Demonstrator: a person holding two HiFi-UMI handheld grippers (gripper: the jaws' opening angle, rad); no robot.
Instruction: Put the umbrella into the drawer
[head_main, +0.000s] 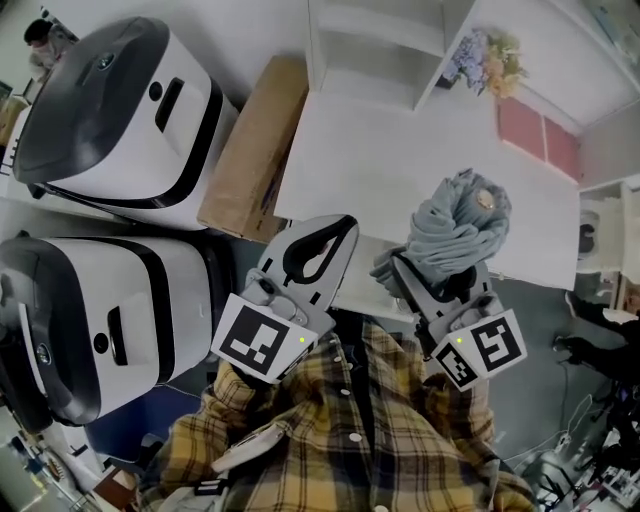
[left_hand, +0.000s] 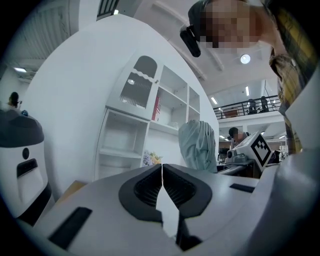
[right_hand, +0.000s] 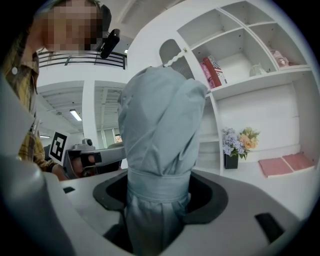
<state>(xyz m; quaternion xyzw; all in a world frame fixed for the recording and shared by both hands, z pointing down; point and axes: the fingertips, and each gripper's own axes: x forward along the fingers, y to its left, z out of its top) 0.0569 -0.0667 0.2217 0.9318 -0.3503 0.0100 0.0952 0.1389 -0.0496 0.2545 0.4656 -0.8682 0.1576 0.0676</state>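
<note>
Grey-blue folded umbrella (right_hand: 160, 140) in transit, pinched by the right gripper (right_hand: 159, 197) above the white desk (head_main: 400, 170) at its near edge. Left gripper (left_hand: 162, 185), pressed together and empty, probably must open the drawer next; no drawer is in sight.

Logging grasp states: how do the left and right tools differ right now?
Left tool: jaws together, pads meeting. Right tool: jaws held apart round the folded grey-blue umbrella. The left tool carries nothing; the umbrella stands up out of the right tool. Shared: both carry a square-marker cube and face the white shelves.
</note>
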